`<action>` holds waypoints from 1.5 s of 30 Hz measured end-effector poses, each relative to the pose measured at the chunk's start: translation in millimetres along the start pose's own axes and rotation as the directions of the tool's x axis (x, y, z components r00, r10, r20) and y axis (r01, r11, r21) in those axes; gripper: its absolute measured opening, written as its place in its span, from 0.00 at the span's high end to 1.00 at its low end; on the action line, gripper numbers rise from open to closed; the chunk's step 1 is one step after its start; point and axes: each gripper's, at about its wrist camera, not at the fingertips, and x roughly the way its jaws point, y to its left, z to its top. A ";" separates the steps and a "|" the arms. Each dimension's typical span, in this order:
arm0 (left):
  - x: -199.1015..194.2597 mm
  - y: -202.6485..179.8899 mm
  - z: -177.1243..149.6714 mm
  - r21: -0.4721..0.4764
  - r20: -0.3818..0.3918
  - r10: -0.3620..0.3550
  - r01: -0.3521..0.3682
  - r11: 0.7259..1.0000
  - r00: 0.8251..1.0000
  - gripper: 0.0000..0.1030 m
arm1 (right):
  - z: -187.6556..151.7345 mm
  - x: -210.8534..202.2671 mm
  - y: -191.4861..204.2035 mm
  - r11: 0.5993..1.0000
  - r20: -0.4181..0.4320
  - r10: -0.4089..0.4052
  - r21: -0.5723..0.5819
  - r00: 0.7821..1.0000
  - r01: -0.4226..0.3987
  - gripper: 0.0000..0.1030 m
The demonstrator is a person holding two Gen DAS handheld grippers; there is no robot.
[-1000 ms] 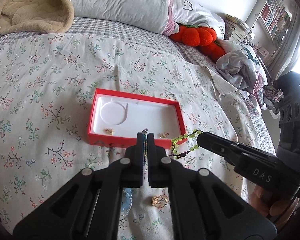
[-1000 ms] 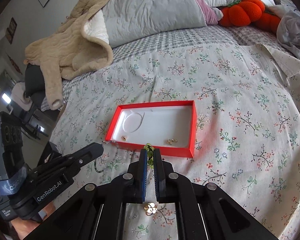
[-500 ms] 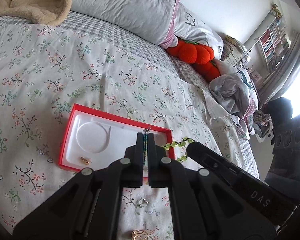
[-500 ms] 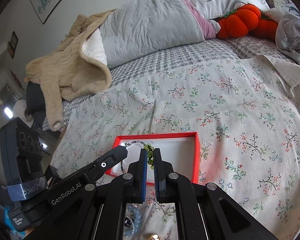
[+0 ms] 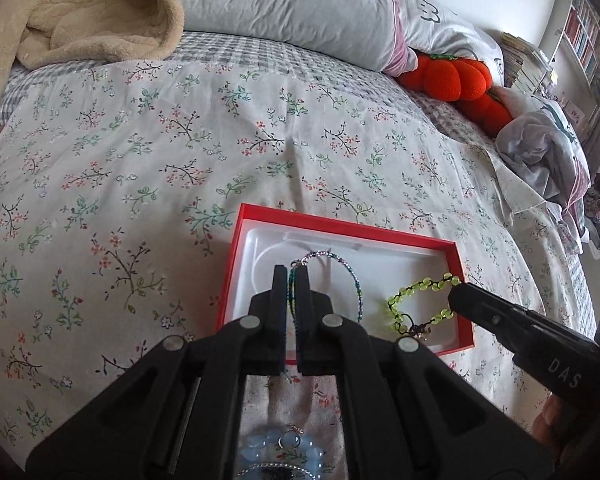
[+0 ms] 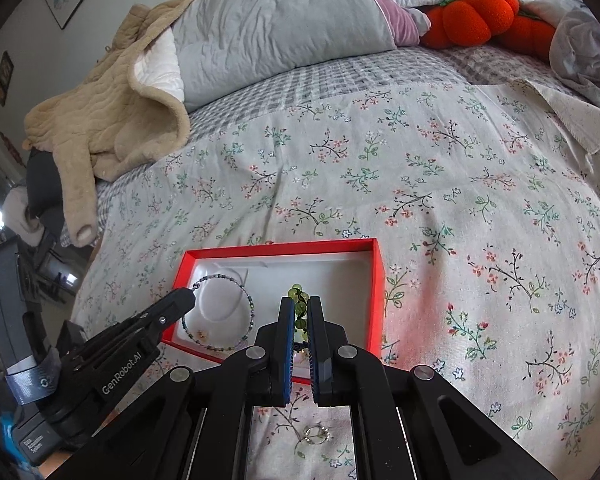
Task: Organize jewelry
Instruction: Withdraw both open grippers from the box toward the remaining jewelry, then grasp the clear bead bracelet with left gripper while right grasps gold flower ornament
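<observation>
A red jewelry box point(image 5: 348, 227) point(image 6: 376, 280) with a white inner tray lies on the floral bedspread. My left gripper point(image 5: 293, 270) point(image 6: 186, 294) is shut on a thin teal beaded bracelet point(image 5: 354, 280) point(image 6: 249, 300), whose loop hangs over the left half of the tray. Over the box's right half, my right gripper point(image 6: 299, 300) point(image 5: 454, 290) is shut on a green bead bracelet point(image 5: 418, 287) point(image 6: 298, 292) with a dark cord. A small gold earring point(image 6: 201, 334) rests in the tray.
A pale blue bead bracelet point(image 5: 278, 446) and a ring point(image 6: 317, 435) lie on the bedspread in front of the box. Behind are a grey pillow point(image 5: 292, 4), a beige blanket point(image 6: 112, 120) and orange plush pumpkins point(image 5: 456, 76). Crumpled clothes point(image 5: 540, 148) lie at the right.
Both grippers have come forward and down with their bracelets, from in front of the box to over its tray. The bracelets now hang inside the box's outline.
</observation>
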 end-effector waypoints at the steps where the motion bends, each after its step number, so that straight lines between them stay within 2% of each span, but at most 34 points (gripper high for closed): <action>1: -1.1 -1.4 -0.2 0.008 0.003 0.006 -0.006 1.000 1.000 0.96 | -0.9 0.1 0.0 1.000 -0.005 -0.002 -0.005 1.000 0.002 0.93; 4: -6.8 -5.7 -0.1 0.040 0.018 0.033 -0.034 0.999 0.999 0.95 | -2.7 -2.5 0.1 1.000 -0.014 -0.015 -0.015 1.000 0.015 0.92; 6: -11.4 -7.0 -0.6 0.054 0.019 0.045 -0.046 0.998 0.999 0.83 | -3.7 -7.3 1.0 1.000 -0.011 -0.017 -0.022 1.000 0.017 0.90; 10: -22.6 -7.7 -3.9 0.066 0.024 0.055 -0.056 0.996 0.998 0.73 | -7.1 -19.1 2.8 0.999 -0.001 -0.036 -0.040 0.999 0.036 0.89; 14: -35.5 -9.9 -11.7 0.091 0.029 0.075 -0.078 0.993 0.997 0.53 | -14.7 -29.0 4.7 0.997 -0.007 -0.048 -0.061 0.999 0.047 0.89; 27: -51.6 9.1 -52.5 0.087 -0.085 0.095 -0.088 0.992 0.992 0.28 | -57.7 -40.0 -2.5 0.993 -0.087 -0.077 -0.096 0.993 0.068 0.88; 32: -52.1 12.9 -65.2 0.093 -0.112 0.102 -0.092 0.991 0.988 0.22 | -74.3 -35.8 -4.9 0.993 -0.140 -0.067 -0.108 0.988 0.053 0.88; 36: -52.3 16.7 -77.0 0.111 -0.133 0.114 -0.099 0.989 0.985 0.21 | -88.9 -32.9 -7.0 0.987 -0.179 -0.084 -0.148 0.980 0.057 0.87; 42: -51.6 25.1 -95.0 0.127 -0.170 0.104 -0.083 0.988 0.980 0.21 | -110.5 -29.8 -12.8 0.970 -0.221 -0.117 -0.237 0.968 0.064 0.75; 44: -51.8 27.1 -101.3 0.146 -0.179 0.103 -0.077 0.986 0.978 0.21 | -117.3 -30.1 -16.6 0.969 -0.234 -0.118 -0.241 0.965 0.060 0.64; 45: -51.9 27.8 -104.2 0.155 -0.182 0.100 -0.071 0.985 0.978 0.21 | -120.4 -31.7 -18.2 0.968 -0.230 -0.119 -0.243 0.966 0.061 0.48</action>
